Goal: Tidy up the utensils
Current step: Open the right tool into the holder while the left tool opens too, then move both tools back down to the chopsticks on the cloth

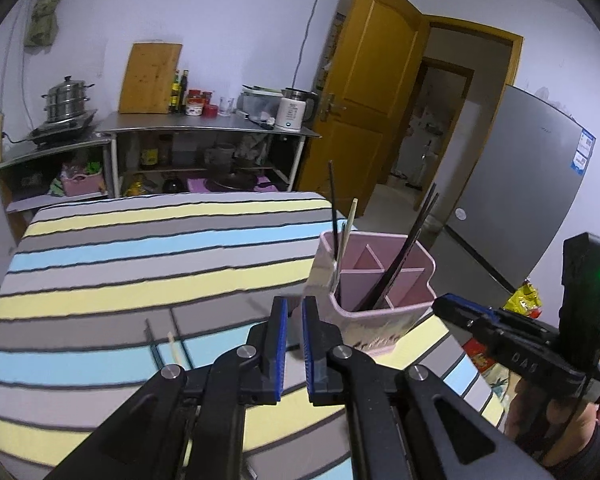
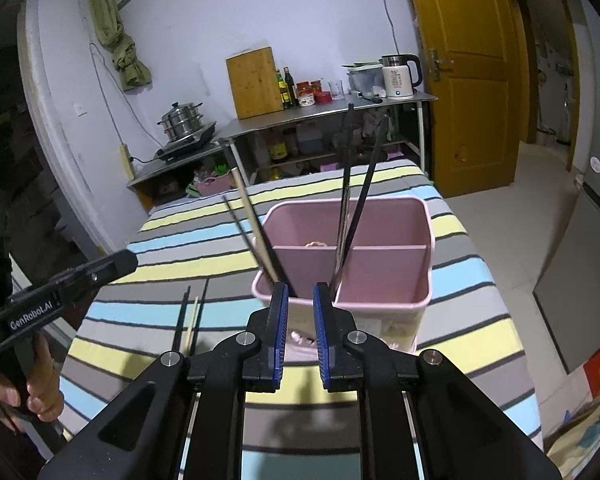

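Observation:
A pink divided utensil holder (image 1: 374, 314) (image 2: 380, 220) stands on the striped tablecloth. Black chopsticks (image 1: 410, 246) (image 2: 360, 204) lean in its right front compartment. A black and a wooden chopstick (image 1: 342, 236) (image 2: 256, 236) stand in its left compartment. A black and a wooden chopstick (image 1: 162, 344) (image 2: 188, 324) lie loose on the cloth, left of the holder. My left gripper (image 1: 295, 304) is open and empty, just left of the holder. My right gripper (image 2: 300, 292) is open and empty, at the holder's near rim.
The striped table (image 1: 140, 248) (image 2: 472, 280) fills the foreground. Behind it stands a steel shelf (image 1: 204, 124) with a cutting board, bottles, a kettle and a steamer pot. A wooden door (image 1: 364, 92) and a grey fridge (image 1: 520, 184) are on the right.

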`<action>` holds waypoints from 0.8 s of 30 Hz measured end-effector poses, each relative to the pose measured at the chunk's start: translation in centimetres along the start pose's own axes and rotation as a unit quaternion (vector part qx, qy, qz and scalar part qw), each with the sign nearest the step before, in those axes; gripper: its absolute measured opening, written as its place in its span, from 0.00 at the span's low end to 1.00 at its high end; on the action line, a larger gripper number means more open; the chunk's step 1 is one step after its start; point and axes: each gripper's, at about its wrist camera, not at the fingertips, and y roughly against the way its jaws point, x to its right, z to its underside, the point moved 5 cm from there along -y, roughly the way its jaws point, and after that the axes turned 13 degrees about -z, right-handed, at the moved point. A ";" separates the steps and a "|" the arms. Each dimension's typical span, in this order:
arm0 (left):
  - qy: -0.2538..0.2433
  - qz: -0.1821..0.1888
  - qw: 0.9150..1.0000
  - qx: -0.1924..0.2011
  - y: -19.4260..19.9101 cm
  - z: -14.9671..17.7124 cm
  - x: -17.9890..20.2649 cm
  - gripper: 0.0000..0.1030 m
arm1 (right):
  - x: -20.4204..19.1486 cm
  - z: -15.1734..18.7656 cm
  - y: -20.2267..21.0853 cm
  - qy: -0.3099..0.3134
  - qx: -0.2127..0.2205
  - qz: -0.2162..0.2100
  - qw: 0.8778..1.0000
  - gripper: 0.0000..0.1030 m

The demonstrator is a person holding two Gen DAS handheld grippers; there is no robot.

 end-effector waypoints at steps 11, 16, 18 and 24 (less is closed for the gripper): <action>0.003 -0.025 1.000 0.000 3.0 3.4 -1.9 0.06 | -2.7 2.7 0.7 0.009 -0.011 -0.034 0.999 0.13; 0.007 -0.033 0.999 -0.004 3.6 4.5 -2.7 0.06 | -3.7 3.4 0.4 0.014 -0.020 -0.041 0.999 0.13; 0.008 -0.035 0.999 -0.006 3.6 4.9 -3.0 0.06 | -4.1 3.7 0.1 0.018 -0.024 -0.044 0.999 0.13; 0.020 -0.046 0.999 -0.020 3.0 6.1 -4.7 0.06 | -4.7 4.5 -1.0 0.022 -0.040 -0.052 0.998 0.13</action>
